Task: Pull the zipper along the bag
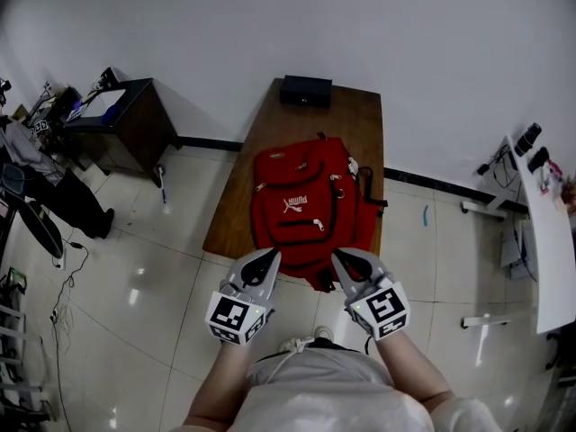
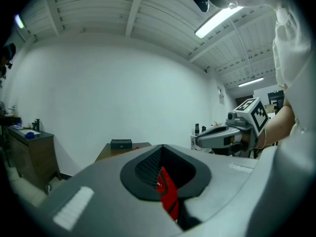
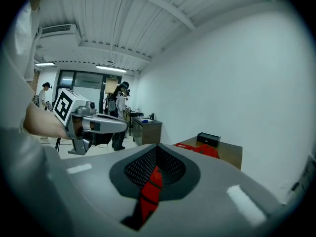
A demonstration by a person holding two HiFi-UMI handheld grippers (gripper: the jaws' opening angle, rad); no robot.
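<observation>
Squarely on table [image 1: 360,115], red backpack [image 1: 301,207], white logo; left gripper [image 1: 274,254], right gripper [image 1: 336,255]: fingers closed, empty.

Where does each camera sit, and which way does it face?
Head view: on the head, facing steeply down at red backpack on table; shows left tongs, right tongs, forearms.
Left gripper view: on left tongs, facing forward over table; shows right tongs.
Right gripper view: on right tongs, facing forward too; shows left tongs.
All three share the black box.
</observation>
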